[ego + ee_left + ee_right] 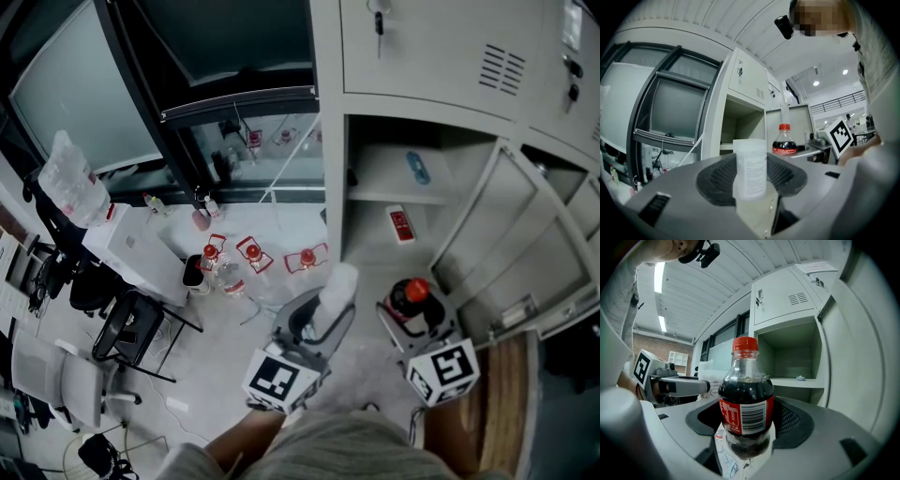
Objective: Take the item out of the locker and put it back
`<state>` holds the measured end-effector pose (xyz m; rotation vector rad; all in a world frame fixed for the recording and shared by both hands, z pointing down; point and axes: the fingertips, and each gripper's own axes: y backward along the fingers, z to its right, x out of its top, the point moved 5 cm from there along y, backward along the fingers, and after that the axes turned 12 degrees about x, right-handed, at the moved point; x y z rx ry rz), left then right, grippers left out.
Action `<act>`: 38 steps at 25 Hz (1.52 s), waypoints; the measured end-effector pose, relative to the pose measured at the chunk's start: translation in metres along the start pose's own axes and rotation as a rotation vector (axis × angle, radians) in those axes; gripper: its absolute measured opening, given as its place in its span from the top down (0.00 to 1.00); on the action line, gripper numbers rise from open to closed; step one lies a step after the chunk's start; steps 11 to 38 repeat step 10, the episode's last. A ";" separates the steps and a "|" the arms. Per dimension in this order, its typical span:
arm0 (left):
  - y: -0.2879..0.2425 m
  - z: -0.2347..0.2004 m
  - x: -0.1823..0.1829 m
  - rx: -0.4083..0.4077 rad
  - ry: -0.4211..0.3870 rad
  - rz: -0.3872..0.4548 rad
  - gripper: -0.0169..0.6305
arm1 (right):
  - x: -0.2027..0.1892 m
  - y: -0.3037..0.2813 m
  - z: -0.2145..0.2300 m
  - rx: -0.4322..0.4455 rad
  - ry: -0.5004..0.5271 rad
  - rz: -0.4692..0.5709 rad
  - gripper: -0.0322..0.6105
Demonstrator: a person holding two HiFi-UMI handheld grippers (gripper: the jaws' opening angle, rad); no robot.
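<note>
A clear plastic bag (70, 178), stuffed full, sits at ten o'clock on the end of a white counter (141, 246). Behind it runs a big dark-framed window (56, 94). A black chair (136, 328) stands at eight o'clock, with a white chair (66, 380) further out beside it. Near the middle, several red-capped clear bottles (253, 253) cluster on the floor (216, 361), just beside a small black bin (193, 271). A wooden board (506, 394) lies at four o'clock.

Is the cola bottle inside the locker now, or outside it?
Outside. The right gripper holds the cola bottle in front of the open locker compartment, whose shelf shows behind it.
</note>
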<state>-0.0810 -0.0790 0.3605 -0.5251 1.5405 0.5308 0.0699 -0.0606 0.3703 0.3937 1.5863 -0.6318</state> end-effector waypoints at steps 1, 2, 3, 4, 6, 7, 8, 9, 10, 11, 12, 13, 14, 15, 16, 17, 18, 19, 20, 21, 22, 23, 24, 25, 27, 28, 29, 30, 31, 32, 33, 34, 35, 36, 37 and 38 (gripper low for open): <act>0.000 0.000 0.000 0.000 0.001 0.000 0.67 | 0.000 0.000 0.000 0.001 0.000 0.001 0.47; 0.001 0.000 0.000 0.001 0.001 0.000 0.67 | 0.000 0.000 -0.001 0.002 0.000 0.002 0.47; 0.001 0.000 0.000 0.002 0.002 0.001 0.67 | 0.000 -0.001 -0.001 0.002 -0.002 0.003 0.47; 0.001 0.000 0.000 0.003 0.002 0.001 0.67 | 0.000 -0.001 -0.001 0.003 -0.003 0.004 0.47; 0.000 0.000 0.001 0.003 0.002 0.003 0.67 | 0.000 -0.001 -0.001 0.005 -0.002 0.005 0.47; 0.000 0.001 0.001 0.002 0.003 0.003 0.67 | 0.000 0.000 0.000 0.007 -0.001 0.004 0.47; 0.000 0.001 0.001 0.002 0.003 0.002 0.67 | -0.001 -0.001 0.000 0.008 0.000 0.002 0.47; -0.001 0.001 0.001 0.001 0.004 0.002 0.67 | -0.001 -0.001 0.000 0.010 0.001 -0.001 0.47; -0.001 0.001 0.001 0.001 0.005 0.002 0.67 | -0.002 -0.001 0.000 0.011 0.003 -0.005 0.47; -0.001 0.001 0.001 0.001 0.005 0.002 0.67 | -0.002 -0.001 0.000 0.011 0.003 -0.005 0.47; -0.001 0.001 0.001 0.001 0.005 0.002 0.67 | -0.002 -0.001 0.000 0.011 0.003 -0.005 0.47; -0.001 0.001 0.001 0.001 0.005 0.002 0.67 | -0.002 -0.001 0.000 0.011 0.003 -0.005 0.47; -0.001 0.001 0.001 0.001 0.005 0.002 0.67 | -0.002 -0.001 0.000 0.011 0.003 -0.005 0.47; -0.001 0.001 0.001 0.001 0.005 0.002 0.67 | -0.002 -0.001 0.000 0.011 0.003 -0.005 0.47; -0.001 0.001 0.001 0.001 0.005 0.002 0.67 | -0.002 -0.001 0.000 0.011 0.003 -0.005 0.47; -0.001 0.001 0.001 0.001 0.005 0.002 0.67 | -0.002 -0.001 0.000 0.011 0.003 -0.005 0.47; -0.001 0.001 0.001 0.001 0.005 0.002 0.67 | -0.002 -0.001 0.000 0.011 0.003 -0.005 0.47; -0.001 0.001 0.001 0.001 0.005 0.002 0.67 | -0.002 -0.001 0.000 0.011 0.003 -0.005 0.47; -0.001 0.001 0.001 0.001 0.005 0.002 0.67 | -0.002 -0.001 0.000 0.011 0.003 -0.005 0.47; -0.001 0.001 0.001 0.001 0.005 0.002 0.67 | -0.002 -0.001 0.000 0.011 0.003 -0.005 0.47; -0.001 0.001 0.001 0.001 0.005 0.002 0.67 | -0.002 -0.001 0.000 0.011 0.003 -0.005 0.47; -0.001 0.001 0.001 0.001 0.005 0.002 0.67 | -0.002 -0.001 0.000 0.011 0.003 -0.005 0.47; -0.001 0.001 0.001 0.001 0.005 0.002 0.67 | -0.002 -0.001 0.000 0.011 0.003 -0.005 0.47; -0.001 0.001 0.001 0.001 0.005 0.002 0.67 | -0.002 -0.001 0.000 0.011 0.003 -0.005 0.47; -0.001 0.001 0.001 0.001 0.005 0.002 0.67 | -0.002 -0.001 0.000 0.011 0.003 -0.005 0.47; -0.001 0.001 0.001 0.001 0.005 0.002 0.67 | -0.002 -0.001 0.000 0.011 0.003 -0.005 0.47; -0.001 0.001 0.001 0.001 0.005 0.002 0.67 | -0.002 -0.001 0.000 0.011 0.003 -0.005 0.47; -0.001 0.001 0.001 0.001 0.005 0.002 0.67 | -0.002 -0.001 0.000 0.011 0.003 -0.005 0.47; -0.001 0.001 0.001 0.001 0.005 0.002 0.67 | -0.002 -0.001 0.000 0.011 0.003 -0.005 0.47; -0.001 0.001 0.001 0.001 0.005 0.002 0.67 | -0.002 -0.001 0.000 0.011 0.003 -0.005 0.47; -0.001 0.001 0.001 0.001 0.005 0.002 0.67 | -0.002 -0.001 0.000 0.011 0.003 -0.005 0.47; -0.001 0.001 0.001 0.001 0.005 0.002 0.67 | -0.002 -0.001 0.000 0.011 0.003 -0.005 0.47; -0.001 0.001 0.001 0.001 0.005 0.002 0.67 | -0.002 -0.001 0.000 0.011 0.003 -0.005 0.47; -0.001 0.001 0.001 0.001 0.005 0.002 0.67 | -0.002 -0.001 0.000 0.011 0.003 -0.005 0.47; -0.001 0.001 0.001 0.001 0.005 0.002 0.67 | -0.002 -0.001 0.000 0.011 0.003 -0.005 0.47; -0.001 0.001 0.001 0.001 0.005 0.002 0.67 | -0.002 -0.001 0.000 0.011 0.003 -0.005 0.47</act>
